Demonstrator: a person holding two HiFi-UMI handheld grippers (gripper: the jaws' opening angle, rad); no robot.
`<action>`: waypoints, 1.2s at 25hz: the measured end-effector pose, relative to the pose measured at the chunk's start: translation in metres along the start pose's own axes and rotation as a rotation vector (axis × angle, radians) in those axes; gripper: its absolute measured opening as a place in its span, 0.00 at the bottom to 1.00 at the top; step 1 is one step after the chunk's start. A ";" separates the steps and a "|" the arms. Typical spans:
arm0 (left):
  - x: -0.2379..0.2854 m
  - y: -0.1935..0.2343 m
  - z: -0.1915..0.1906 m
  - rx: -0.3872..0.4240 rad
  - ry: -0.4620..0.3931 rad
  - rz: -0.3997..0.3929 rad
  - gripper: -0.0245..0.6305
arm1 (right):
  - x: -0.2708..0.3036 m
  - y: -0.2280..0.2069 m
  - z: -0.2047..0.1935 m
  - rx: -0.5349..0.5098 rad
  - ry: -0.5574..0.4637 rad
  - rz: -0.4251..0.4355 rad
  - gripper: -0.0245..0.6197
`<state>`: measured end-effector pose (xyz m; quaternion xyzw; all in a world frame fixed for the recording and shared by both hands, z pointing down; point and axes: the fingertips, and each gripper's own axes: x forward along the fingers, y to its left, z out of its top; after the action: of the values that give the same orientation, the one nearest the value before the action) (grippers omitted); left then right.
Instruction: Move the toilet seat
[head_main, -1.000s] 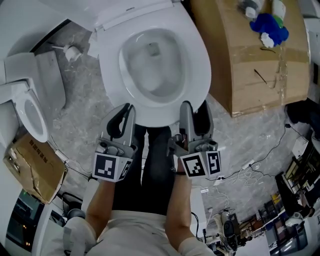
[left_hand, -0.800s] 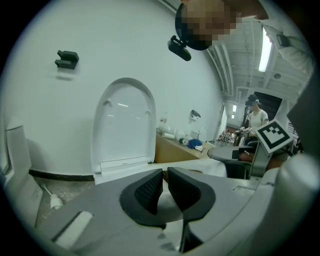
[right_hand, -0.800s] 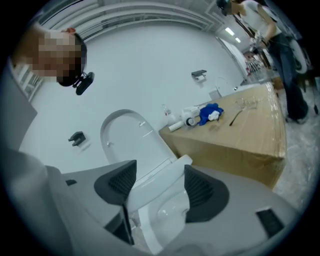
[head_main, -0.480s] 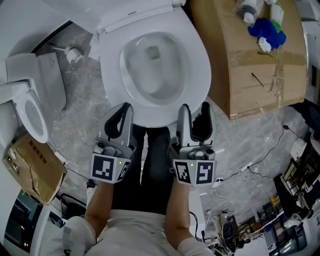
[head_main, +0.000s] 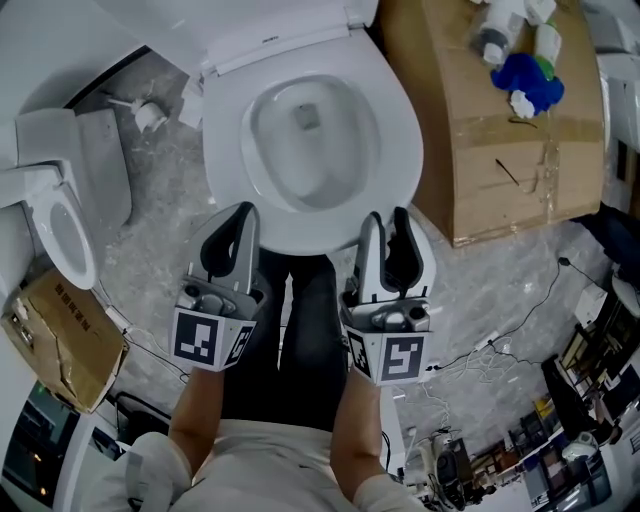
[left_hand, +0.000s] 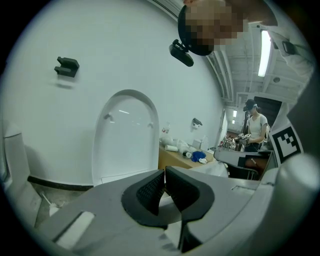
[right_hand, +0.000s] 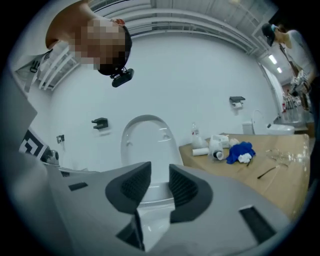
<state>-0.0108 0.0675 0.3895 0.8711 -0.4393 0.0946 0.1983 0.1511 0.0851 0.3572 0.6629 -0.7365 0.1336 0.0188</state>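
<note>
The white toilet seat (head_main: 396, 130) lies down on the bowl, and its lid (left_hand: 127, 135) stands upright against the wall. My left gripper (head_main: 232, 215) hovers at the seat's front left rim. It is shut, and its pads (left_hand: 152, 187) meet with nothing between them. My right gripper (head_main: 387, 222) is over the front right rim, jaws side by side and closing. A gap still shows between its pads (right_hand: 182, 185), with only the white seat (right_hand: 155, 192) and the lid (right_hand: 147, 140) seen beyond it. I see nothing gripped.
A big cardboard box (head_main: 500, 150) stands right of the toilet with a blue cloth (head_main: 528, 82) and white bottles (head_main: 495, 30) on top. A second toilet (head_main: 50, 220) and a small box (head_main: 65, 335) are at the left. Cables (head_main: 480, 350) lie on the floor.
The right gripper's jaws have come much closer together and it has turned a little over the seat's front rim. The left gripper has barely moved.
</note>
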 end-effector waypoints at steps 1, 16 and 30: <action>0.000 0.001 0.004 -0.002 -0.007 0.001 0.04 | 0.002 0.002 0.004 -0.020 -0.005 0.004 0.17; 0.009 0.020 0.055 -0.012 -0.086 0.011 0.03 | 0.040 0.022 0.053 -0.086 -0.071 0.095 0.03; 0.019 0.041 0.097 -0.010 -0.152 0.045 0.02 | 0.080 0.032 0.088 -0.085 -0.098 0.151 0.03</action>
<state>-0.0334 -0.0100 0.3197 0.8647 -0.4728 0.0306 0.1667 0.1230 -0.0090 0.2836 0.6096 -0.7895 0.0704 0.0007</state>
